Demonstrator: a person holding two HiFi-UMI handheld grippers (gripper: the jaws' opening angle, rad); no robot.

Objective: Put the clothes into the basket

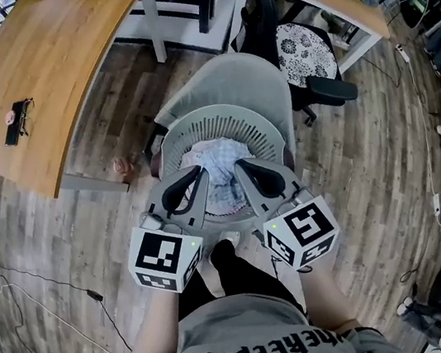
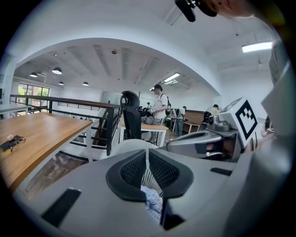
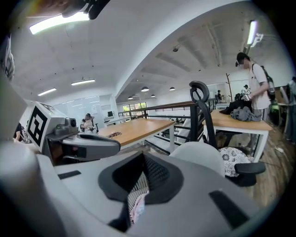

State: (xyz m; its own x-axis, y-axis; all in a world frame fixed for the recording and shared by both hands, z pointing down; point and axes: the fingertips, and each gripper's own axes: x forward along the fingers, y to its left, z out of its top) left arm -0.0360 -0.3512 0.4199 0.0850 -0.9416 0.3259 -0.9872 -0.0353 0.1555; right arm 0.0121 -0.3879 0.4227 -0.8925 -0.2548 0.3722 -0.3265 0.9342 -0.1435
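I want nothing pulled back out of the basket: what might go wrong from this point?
The left gripper and right gripper are shut right at the clothes in the basket. If fabric is pinched, drawing back may drag it over the rim. The basket seems to sit on a chair, so a tug might shift it.

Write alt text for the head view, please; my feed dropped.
The left gripper and right gripper, jaws shut, reach side by side over the clothes in a grey slotted basket on a grey chair. Whether they pinch cloth is unclear. A curved wooden table lies upper left.
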